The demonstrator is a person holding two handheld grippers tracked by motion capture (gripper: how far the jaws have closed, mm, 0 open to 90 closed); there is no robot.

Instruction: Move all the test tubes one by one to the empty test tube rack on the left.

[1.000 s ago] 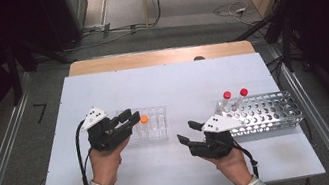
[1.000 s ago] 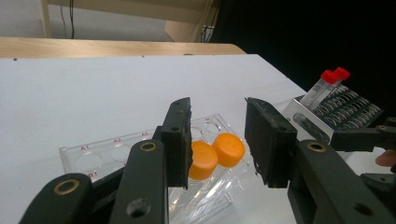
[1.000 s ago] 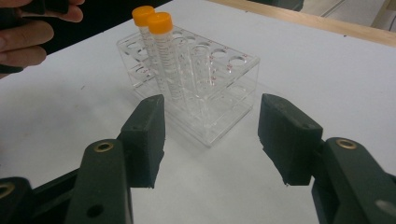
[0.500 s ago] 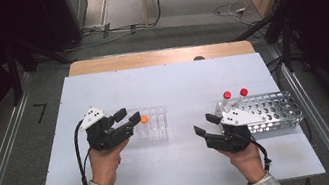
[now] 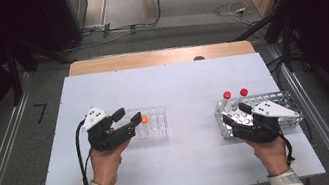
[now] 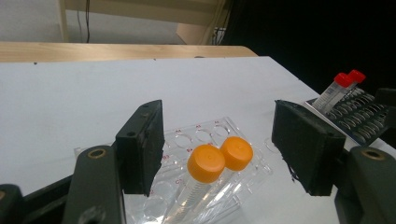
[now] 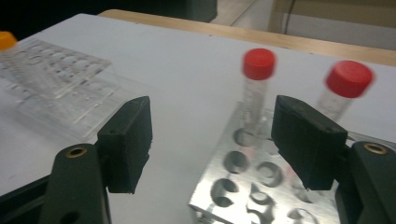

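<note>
Tubes with orange caps (image 6: 206,164) stand in the clear plastic rack (image 5: 152,125), leaning toward the left gripper (image 5: 129,121), long axes near upright. Its jaws have just been opening and now stand released on either side of the caps, pads clear of them. Small red letters on the rack are too faint to read. The left gripper view shows two orange caps side by side; the high view shows one orange spot. At the metal rack (image 7: 243,186), two red-capped tubes (image 7: 258,65) stand upright, and the right gripper (image 7: 212,140) hangs open before them, jaws freshly widened, nothing between them.

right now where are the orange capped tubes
The two orange capped tubes stand side by side in the clear plastic rack on the left half of the white table. In the left gripper view they sit between the open jaws of the left gripper.
</note>
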